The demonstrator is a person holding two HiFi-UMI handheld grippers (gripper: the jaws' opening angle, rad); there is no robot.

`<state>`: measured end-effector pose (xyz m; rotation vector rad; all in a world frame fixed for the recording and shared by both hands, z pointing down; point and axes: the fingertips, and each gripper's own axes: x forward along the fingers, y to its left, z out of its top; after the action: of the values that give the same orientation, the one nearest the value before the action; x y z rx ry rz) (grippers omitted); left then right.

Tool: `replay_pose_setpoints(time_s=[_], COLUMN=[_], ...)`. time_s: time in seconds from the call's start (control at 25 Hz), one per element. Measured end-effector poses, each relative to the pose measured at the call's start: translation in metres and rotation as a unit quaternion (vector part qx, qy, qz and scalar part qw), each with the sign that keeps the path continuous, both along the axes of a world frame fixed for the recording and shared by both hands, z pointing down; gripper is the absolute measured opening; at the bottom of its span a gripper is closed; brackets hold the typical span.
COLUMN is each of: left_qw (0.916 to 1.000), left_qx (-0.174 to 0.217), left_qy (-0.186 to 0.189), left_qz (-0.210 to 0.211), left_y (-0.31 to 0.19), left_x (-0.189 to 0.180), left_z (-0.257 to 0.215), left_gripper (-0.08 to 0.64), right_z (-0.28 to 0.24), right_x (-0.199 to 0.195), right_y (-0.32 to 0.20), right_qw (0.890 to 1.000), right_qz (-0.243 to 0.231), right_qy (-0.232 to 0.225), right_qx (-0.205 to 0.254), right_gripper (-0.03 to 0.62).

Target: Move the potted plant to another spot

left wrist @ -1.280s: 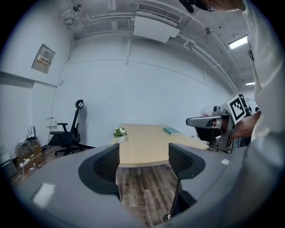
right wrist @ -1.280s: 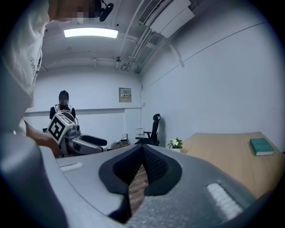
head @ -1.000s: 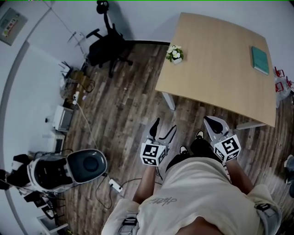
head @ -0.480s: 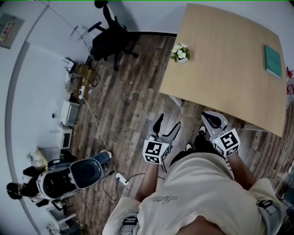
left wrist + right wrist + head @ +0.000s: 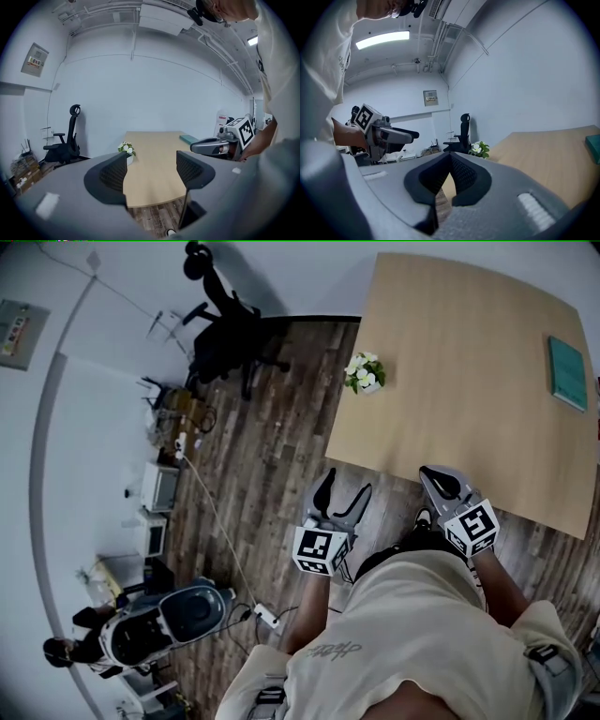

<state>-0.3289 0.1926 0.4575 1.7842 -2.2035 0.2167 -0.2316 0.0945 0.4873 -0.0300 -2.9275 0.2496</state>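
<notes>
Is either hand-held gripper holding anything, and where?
Nothing is held: left hand-held gripper open and empty, right hand-held gripper shut on nothing; potted plant stands untouched on the table.

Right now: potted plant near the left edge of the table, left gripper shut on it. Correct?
No. The left gripper is open and empty, well short of the potted plant, as the left gripper view shows. The plant does stand near the left edge of the table.

Potted plant [image 5: 364, 373] stands upright near the left edge of the wooden table [image 5: 469, 427], well apart from a teal book [image 5: 567, 373] at the right side. Left gripper [image 5: 343, 497], jaws apart and empty, is over the plank floor [image 5: 262, 474] just short of the table. Right gripper [image 5: 441, 482], jaws together, is at the table's near edge.
</notes>
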Motion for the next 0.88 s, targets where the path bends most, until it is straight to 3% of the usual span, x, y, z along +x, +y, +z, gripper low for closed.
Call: replay_pose_setpoints(time_s=[0.32, 0.56, 0.88], left_qw=[0.9995, 0.9993, 0.9973], left_qx=[-0.007, -0.006, 0.011], left_qy=[0.026, 0.037, 0.032], left_qz=[-0.014, 0.003, 0.065], left_y=[-0.013, -0.01, -0.013], left_x=[-0.015, -0.041, -0.093], left_z=[0.017, 0.032, 0.021], left_gripper=[0.344, 0.339, 0.34], right_z=[0.02, 0.025, -0.011], right_x=[-0.016, -0.043, -0.073], right_y=[-0.024, -0.015, -0.013], right_qw=[1.0, 1.0, 0.996], right_qz=[-0.007, 0.002, 0.082], right_qy=[0.015, 0.026, 0.009], right_qx=[0.002, 0.008, 0.028], right_gripper=[0.003, 0.003, 0.003])
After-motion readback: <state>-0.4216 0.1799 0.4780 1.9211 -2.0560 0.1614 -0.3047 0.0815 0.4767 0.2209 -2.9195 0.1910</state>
